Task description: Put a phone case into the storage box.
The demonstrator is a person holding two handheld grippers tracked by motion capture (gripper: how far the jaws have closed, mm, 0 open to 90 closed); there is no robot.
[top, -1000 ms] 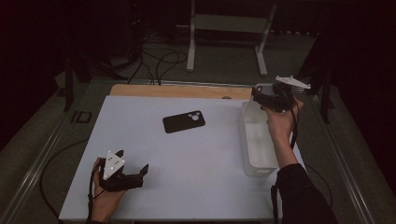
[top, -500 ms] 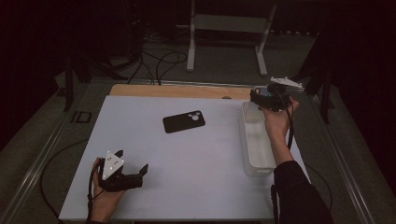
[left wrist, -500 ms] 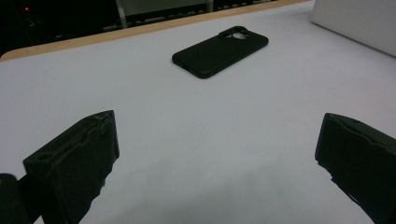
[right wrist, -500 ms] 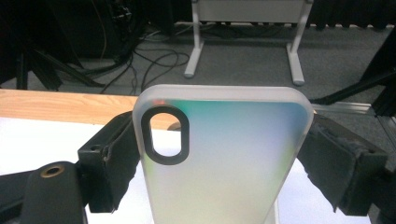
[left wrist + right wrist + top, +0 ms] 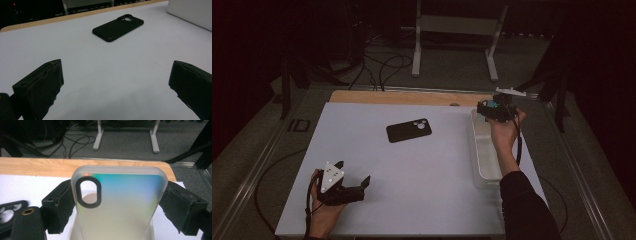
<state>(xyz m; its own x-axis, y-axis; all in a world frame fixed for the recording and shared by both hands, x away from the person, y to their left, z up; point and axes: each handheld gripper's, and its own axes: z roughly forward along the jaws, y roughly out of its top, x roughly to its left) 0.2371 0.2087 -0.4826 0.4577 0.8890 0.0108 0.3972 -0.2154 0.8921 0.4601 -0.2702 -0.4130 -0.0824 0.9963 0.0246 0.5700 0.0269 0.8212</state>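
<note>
- Right now one translucent phone case (image 5: 117, 205), iridescent teal to pale yellow with a single oval camera cutout, stands between the jaws of the right gripper (image 5: 117, 207), which press on its two long edges; its top end rises above the jaw tips and its lower end is cut off at the bottom of the right gripper view.
- In the high view that right gripper (image 5: 497, 107) is held up above the far end of one clear plastic bin (image 5: 482, 165), and the case between the jaws is too small to make out there.
- Below the held case, the right gripper view shows part of the bin's pale inside; what lies in it cannot be told.
- One black phone case (image 5: 409, 130) lies flat on the white bench (image 5: 427, 185), camera cutouts up, well apart from both pairs of jaws.
- Ahead of the left gripper (image 5: 116, 82), beyond its jaw tips, that black case (image 5: 118, 27) lies untouched.
- Jaws of the left gripper stand wide apart with only bare bench between them; in the high view it (image 5: 354, 185) rests low at the near left, in the person's hand.
- Count: two cases, one bin, two grippers.
</note>
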